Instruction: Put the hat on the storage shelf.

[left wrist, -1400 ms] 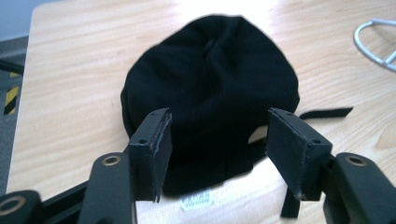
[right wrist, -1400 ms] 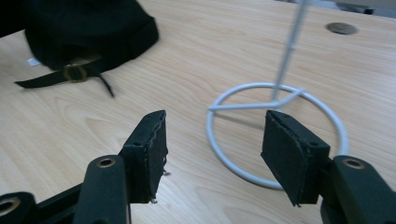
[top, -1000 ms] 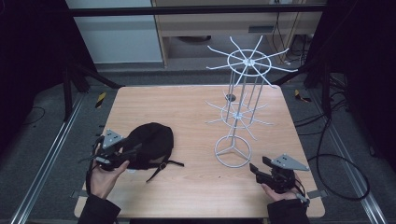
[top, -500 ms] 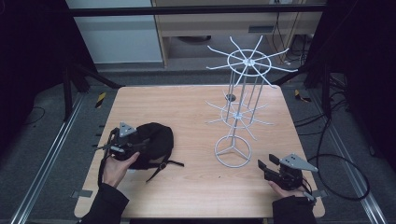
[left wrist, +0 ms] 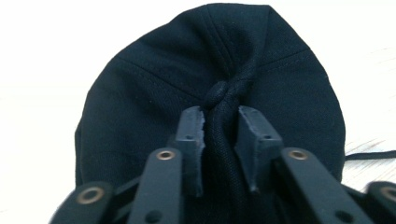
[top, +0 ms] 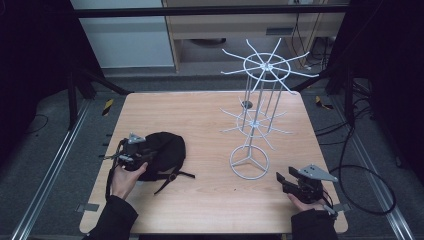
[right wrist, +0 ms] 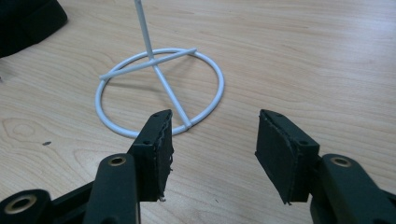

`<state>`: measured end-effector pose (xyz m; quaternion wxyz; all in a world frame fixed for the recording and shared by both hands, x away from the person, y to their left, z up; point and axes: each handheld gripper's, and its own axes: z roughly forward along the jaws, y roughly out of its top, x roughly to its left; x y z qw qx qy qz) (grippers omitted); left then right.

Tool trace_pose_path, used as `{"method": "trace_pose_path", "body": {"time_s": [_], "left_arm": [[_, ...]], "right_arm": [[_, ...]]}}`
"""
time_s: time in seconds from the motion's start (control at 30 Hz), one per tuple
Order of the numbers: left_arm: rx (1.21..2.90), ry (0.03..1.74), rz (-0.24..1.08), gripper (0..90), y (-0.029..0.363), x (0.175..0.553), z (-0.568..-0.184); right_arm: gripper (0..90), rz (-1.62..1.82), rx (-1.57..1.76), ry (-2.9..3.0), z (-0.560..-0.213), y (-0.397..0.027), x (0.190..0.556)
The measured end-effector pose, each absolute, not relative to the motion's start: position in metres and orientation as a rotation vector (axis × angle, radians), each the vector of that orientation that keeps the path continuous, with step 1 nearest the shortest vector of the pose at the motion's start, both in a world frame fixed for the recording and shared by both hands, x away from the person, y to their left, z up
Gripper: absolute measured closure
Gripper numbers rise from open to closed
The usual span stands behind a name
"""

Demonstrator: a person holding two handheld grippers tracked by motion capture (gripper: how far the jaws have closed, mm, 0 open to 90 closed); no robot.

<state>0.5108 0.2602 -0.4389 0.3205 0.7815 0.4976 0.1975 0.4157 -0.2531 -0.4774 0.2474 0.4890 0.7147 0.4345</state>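
A black cap (top: pixel 167 150) lies on the left part of the wooden table (top: pixel 200 115), its strap trailing toward the front. My left gripper (top: pixel 149 157) is at the cap's left edge. Its jaws have just been closing, and in the left gripper view they (left wrist: pixel 222 116) pinch a raised fold of the cap's fabric (left wrist: pixel 159 79). A white wire rack (top: pixel 255 120) with radial arms stands right of centre on a ring base (right wrist: pixel 161 88). My right gripper (top: pixel 284 178) rests near the front right edge, its jaws (right wrist: pixel 215 126) open with nothing between them, pointing at the ring base.
Metal rails run along both sides of the table. Cables hang off the right side. Bare wood lies between the cap and the rack's base and along the back of the table.
My left gripper has moved right onto the cap and its jaws have closed on a fold of fabric. The right gripper has stayed almost in place.
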Motion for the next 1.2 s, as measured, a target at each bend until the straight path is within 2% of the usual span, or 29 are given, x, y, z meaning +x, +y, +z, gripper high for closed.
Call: {"method": "trace_pose_path", "body": {"time_s": [0.17,0.3,0.63,1.2], "left_arm": [[2.043,1.312,0.523,82.5,0.262,0.509,-0.439],[2.009,1.293,0.562,85.1,0.264,0.503,-0.432],[1.901,1.189,0.631,85.7,0.265,0.481,-0.407],[1.7,1.004,0.576,85.7,0.258,0.444,-0.359]], "right_arm": [[46.4,1.181,1.32,1.955,-0.478,-0.252,0.416],[46.4,1.176,1.323,1.954,-0.478,-0.252,0.416],[45.8,1.173,1.319,1.945,-0.478,-0.253,0.416],[45.8,1.168,1.31,1.936,-0.478,-0.254,0.415]]}}
